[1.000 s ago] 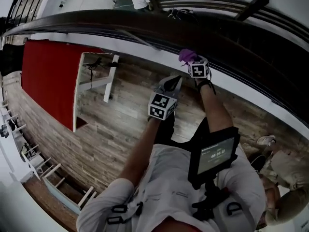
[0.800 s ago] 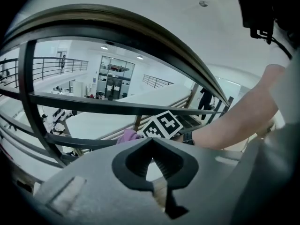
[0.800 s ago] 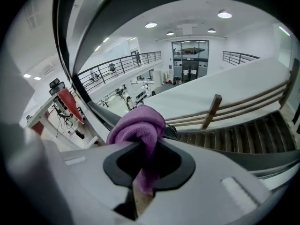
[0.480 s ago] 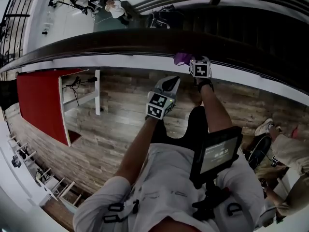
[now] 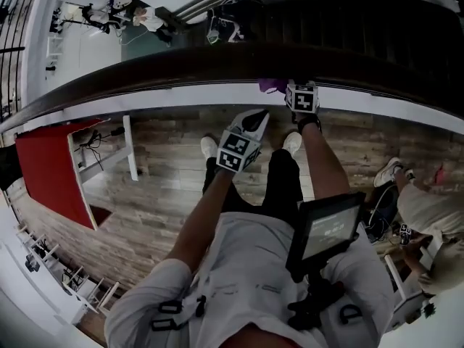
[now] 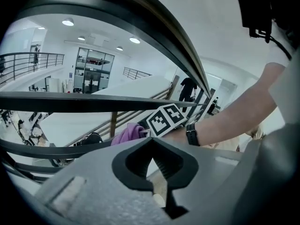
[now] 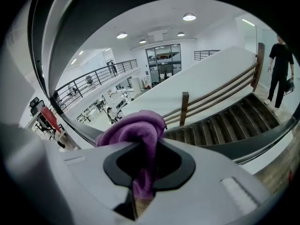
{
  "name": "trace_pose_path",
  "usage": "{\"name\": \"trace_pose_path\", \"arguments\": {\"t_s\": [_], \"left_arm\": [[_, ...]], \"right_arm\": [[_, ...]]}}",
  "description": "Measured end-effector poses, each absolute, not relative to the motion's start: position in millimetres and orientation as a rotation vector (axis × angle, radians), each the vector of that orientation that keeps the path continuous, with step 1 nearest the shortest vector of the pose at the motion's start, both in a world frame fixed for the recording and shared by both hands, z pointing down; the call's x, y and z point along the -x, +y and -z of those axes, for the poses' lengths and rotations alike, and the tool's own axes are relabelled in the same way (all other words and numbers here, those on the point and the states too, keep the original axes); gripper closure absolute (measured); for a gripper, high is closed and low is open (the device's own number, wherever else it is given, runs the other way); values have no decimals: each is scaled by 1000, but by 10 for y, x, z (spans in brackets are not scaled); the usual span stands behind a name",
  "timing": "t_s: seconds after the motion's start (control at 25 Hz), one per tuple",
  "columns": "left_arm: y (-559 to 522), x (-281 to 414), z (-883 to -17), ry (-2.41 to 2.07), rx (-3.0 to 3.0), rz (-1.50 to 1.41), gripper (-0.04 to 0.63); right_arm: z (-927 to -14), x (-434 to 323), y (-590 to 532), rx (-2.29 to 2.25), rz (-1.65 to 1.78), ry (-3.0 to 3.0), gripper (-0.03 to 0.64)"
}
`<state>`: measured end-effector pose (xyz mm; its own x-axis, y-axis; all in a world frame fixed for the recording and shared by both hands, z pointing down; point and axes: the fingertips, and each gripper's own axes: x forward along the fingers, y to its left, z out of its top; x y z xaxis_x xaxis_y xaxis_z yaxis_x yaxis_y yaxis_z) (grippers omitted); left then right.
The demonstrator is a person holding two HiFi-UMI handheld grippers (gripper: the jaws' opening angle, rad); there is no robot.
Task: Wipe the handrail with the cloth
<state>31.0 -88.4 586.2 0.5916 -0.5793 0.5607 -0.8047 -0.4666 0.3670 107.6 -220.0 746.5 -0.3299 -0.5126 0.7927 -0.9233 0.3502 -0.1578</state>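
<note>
A dark curved handrail [image 5: 181, 64] runs across the top of the head view, above a white ledge. My right gripper [image 5: 284, 88] is shut on a purple cloth [image 5: 272, 85], which lies against the rail's near edge. In the right gripper view the cloth [image 7: 136, 132] bunches out of the closed jaws. My left gripper [image 5: 255, 120] hangs lower and to the left, over the floor, shut with nothing in it. From the left gripper view I see the cloth [image 6: 127, 133] and the right gripper's marker cube [image 6: 166, 119] beyond the rail bars [image 6: 84, 101].
Beyond the rail a staircase [image 5: 348, 20] goes down. A wood-plank floor [image 5: 159, 187] lies below, with a red panel [image 5: 47, 165] at the left and a white table [image 5: 109, 147]. A seated person [image 5: 428, 216] is at the right. A tablet [image 5: 326, 230] hangs on my chest.
The right gripper with the cloth has stayed on the rail's edge while the view swung: the red panel slid left and down, and my shoes have come into sight.
</note>
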Motion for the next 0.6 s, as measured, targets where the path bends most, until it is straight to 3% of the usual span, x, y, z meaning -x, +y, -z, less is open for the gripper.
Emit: {"name": "trace_pose_path", "arguments": {"t_s": [0.6], "left_arm": [[-953,-1852,-5993,-844,-2315,-529,597]], "right_arm": [[-7457,-2828,-2486,-1554,-892,-1875,569]]}}
